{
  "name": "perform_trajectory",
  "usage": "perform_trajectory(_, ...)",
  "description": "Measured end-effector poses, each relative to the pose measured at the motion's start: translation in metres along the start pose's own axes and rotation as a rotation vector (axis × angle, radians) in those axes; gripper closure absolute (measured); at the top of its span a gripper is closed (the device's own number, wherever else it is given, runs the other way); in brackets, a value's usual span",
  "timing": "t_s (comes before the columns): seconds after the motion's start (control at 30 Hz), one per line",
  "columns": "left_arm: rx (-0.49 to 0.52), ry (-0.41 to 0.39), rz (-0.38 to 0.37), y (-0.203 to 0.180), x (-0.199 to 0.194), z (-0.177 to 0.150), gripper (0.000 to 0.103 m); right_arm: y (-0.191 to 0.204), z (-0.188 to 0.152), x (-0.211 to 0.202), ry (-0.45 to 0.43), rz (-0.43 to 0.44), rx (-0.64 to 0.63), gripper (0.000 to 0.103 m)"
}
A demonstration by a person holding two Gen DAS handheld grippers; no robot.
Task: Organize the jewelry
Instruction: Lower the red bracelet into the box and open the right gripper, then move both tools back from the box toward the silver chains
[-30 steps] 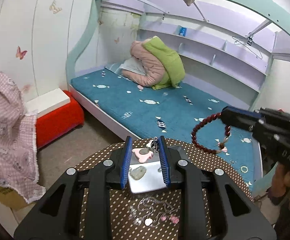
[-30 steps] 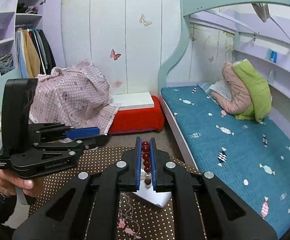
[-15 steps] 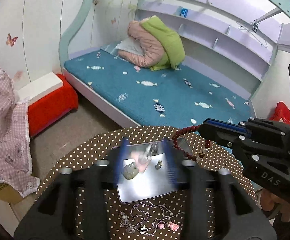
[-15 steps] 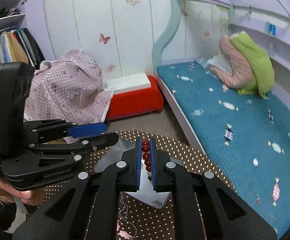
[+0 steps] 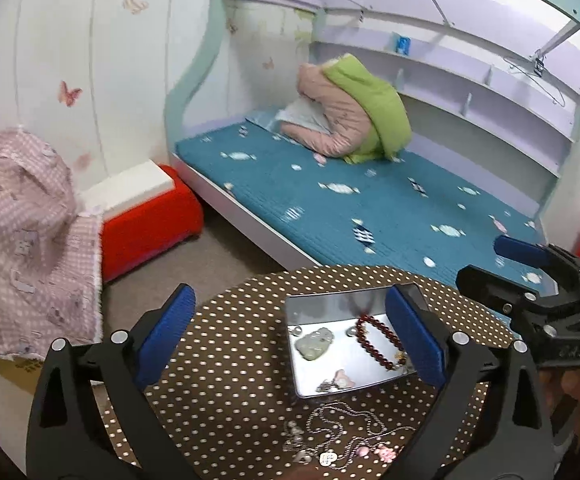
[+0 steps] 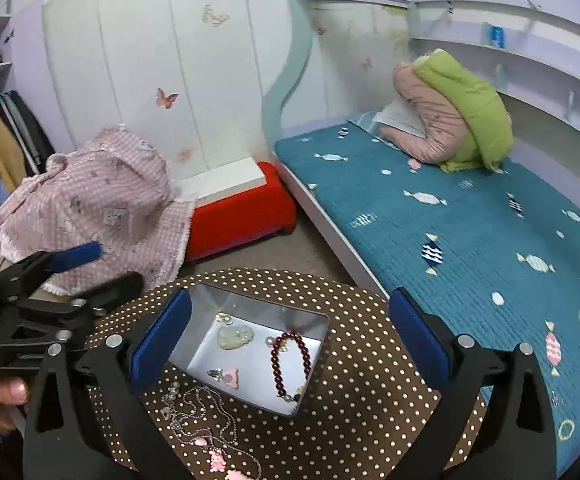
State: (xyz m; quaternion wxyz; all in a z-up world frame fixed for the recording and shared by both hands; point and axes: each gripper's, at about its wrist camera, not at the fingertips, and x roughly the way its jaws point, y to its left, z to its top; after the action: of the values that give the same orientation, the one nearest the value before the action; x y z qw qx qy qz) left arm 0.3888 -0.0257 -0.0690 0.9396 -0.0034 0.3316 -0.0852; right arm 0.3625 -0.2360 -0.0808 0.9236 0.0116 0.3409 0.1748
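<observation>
Dark red beads — the bracelet (image 6: pixel 290 364) — lie inside the tin (image 6: pixel 193 320) beside a pale pendant (image 6: pixel 234 337) and a pink charm (image 6: pixel 229 376). The tin sits on the dotted table (image 6: pixel 350 420), chains (image 6: pixel 193 412) just beside it. Both the left gripper (image 5: pixel 290 336) and right gripper (image 6: pixel 290 336) gape wide — holding nothing.

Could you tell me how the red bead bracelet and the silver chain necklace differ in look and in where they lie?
The red bead bracelet lies inside the metal tin; the silver chain necklace lies outside it on the dotted table. The bracelet is a thick loop of dark red beads; the necklace is a thin, tangled chain with pink charms. The bracelet forms one open ring; the necklace sprawls. Neither is held: both grippers are open.
</observation>
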Motion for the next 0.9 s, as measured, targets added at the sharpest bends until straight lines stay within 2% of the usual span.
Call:
perform_trajectory(0.37, -0.011, -0.096, 0.077, -0.001, -0.051, -0.010, 0.006, 0.012, -0.002, -0.031, -0.067, -0.027, 0.028, 0.008)
perform_trajectory(0.73, -0.050, -0.153, 0.083, 0.003, -0.103, -0.018, 0.006, 0.033, -0.012, -0.092, -0.167, -0.037, 0.024, 0.008)
perform_trajectory(0.9, -0.069, -0.189, 0.095, 0.005, -0.129, -0.030, 0.006, 0.040, -0.022, -0.110, -0.181, -0.058, 0.024, 0.008)
